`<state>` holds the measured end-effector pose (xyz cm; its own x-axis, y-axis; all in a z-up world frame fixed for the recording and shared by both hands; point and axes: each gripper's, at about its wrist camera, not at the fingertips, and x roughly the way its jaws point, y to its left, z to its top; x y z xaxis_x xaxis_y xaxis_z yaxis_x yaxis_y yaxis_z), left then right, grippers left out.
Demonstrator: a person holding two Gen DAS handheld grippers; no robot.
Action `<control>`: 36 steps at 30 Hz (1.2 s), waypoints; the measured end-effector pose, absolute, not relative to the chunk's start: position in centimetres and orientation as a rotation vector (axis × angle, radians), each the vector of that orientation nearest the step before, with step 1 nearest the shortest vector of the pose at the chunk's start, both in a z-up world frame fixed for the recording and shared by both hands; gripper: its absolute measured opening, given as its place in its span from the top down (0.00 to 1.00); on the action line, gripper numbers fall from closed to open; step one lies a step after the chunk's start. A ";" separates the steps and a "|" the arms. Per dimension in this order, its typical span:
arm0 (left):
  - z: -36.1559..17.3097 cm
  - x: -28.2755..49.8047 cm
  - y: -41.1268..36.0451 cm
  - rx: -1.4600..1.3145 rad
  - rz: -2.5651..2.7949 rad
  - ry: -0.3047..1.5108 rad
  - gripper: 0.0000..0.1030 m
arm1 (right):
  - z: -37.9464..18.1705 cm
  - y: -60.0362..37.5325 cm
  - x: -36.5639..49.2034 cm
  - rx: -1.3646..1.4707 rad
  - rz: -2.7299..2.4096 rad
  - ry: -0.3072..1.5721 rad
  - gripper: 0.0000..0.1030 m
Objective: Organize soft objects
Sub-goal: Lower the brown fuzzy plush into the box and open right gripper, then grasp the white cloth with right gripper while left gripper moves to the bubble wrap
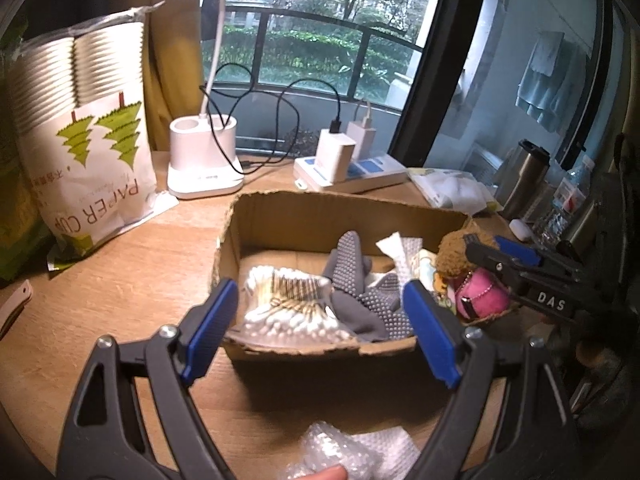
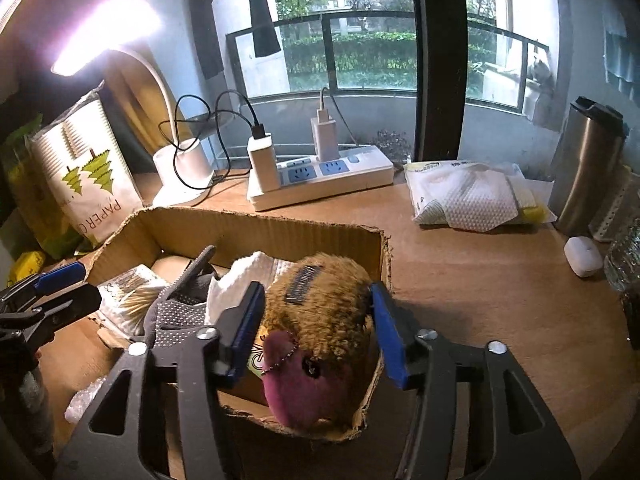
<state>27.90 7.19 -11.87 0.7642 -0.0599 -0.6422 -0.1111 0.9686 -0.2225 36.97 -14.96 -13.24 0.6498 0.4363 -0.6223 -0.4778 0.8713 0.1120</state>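
Observation:
A torn cardboard box [image 1: 348,204] [image 2: 248,220] on the wooden desk holds grey dotted gloves [image 1: 360,280] [image 2: 176,312], a pack of cotton swabs [image 1: 288,308] [image 2: 128,296] and white tissue [image 2: 240,280]. A brown and pink plush toy [image 2: 320,312] [image 1: 480,296] rests in the box's near right corner, leaning on its torn rim. My right gripper [image 2: 316,320] [image 1: 496,248] straddles the toy, with its blue pads beside the flanks and a small gap at the left pad. My left gripper [image 1: 320,320] [image 2: 60,284] hangs wide open over the box's near edge, holding nothing.
A bag of paper cups [image 1: 92,152] and a white lamp base [image 1: 202,160] stand at the back left. A power strip [image 2: 320,176] with chargers, a tissue pack [image 2: 468,196], a steel flask [image 2: 588,160] and a small white case [image 2: 583,256] lie behind and to the right. Bubble wrap [image 1: 352,452] lies before the box.

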 end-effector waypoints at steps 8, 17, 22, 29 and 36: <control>-10.6 26.1 6.2 -0.236 0.021 0.679 0.17 | -12.1 -16.2 34.7 -0.043 0.516 0.664 0.38; -9.5 23.3 5.4 -0.219 0.012 0.650 0.17 | -11.3 -17.0 31.4 -0.042 0.517 0.639 0.38; -8.9 21.7 5.4 -0.211 0.009 0.632 0.17 | -10.9 -17.1 29.7 -0.044 0.519 0.626 0.38; -8.8 19.6 5.1 -0.203 -0.003 0.628 0.17 | -10.9 -16.7 27.2 -0.062 0.531 0.619 0.38; -9.0 17.9 5.2 -0.203 -0.011 0.622 0.17 | -11.1 -16.4 25.2 -0.066 0.536 0.620 0.38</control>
